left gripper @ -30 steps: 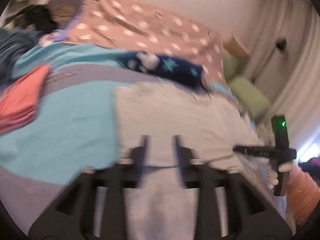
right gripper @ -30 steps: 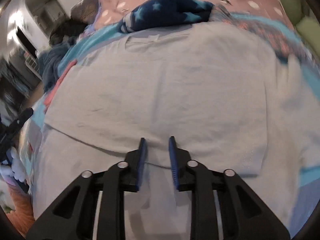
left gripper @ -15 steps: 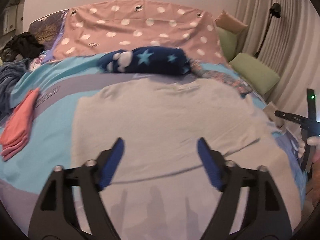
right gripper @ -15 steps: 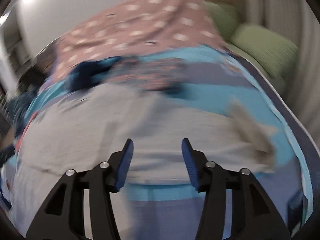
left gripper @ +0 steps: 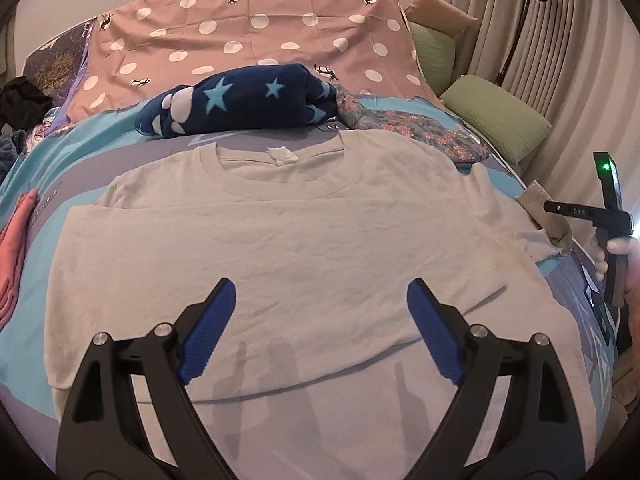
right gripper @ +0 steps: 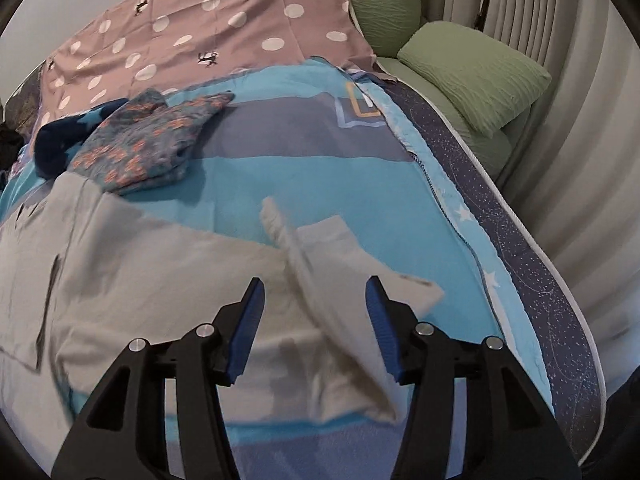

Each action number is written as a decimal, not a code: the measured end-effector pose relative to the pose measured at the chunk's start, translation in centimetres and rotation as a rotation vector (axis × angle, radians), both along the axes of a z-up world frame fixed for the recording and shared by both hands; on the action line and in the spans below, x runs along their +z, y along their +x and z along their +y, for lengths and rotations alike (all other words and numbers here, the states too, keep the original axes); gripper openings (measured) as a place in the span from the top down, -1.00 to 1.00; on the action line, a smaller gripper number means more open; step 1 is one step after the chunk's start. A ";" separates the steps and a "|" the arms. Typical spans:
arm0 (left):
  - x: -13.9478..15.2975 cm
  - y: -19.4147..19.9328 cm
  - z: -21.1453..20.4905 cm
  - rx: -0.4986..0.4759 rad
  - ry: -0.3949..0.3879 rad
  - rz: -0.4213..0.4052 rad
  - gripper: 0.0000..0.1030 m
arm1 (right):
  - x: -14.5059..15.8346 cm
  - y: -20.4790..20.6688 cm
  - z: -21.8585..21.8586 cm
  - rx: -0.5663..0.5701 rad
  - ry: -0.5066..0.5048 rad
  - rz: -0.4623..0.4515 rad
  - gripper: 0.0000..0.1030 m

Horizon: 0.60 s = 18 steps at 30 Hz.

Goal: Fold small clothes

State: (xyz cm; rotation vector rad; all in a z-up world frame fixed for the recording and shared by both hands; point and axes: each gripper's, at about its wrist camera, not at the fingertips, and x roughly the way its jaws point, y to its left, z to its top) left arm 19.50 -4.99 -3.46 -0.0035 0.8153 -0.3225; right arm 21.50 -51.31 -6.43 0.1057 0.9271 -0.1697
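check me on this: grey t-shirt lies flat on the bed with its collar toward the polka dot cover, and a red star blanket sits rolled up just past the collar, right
Not quite. The star blanket is dark navy with light blue stars, not red; the left wrist view shows it. The rest holds: the grey t-shirt lies flat with its collar toward the polka dot cover, the rolled blanket just past it.

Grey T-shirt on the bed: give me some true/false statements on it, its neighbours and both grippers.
1. The T-shirt lies flat with its collar toward the pillows. True.
2. The left gripper is shut on the T-shirt's hem. False: its jaws stand wide apart above the cloth and hold nothing.
3. A star-patterned navy bundle lies beyond the collar. True.
4. The right gripper is open over the T-shirt's sleeve. True.
5. The green pillow lies on the T-shirt. False: it sits off the bed's edge by the curtain.
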 end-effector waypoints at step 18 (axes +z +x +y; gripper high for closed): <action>-2.0 0.8 2.9 0.048 -0.130 0.059 -0.73 | 8.9 -2.8 5.6 0.144 0.602 -0.332 0.96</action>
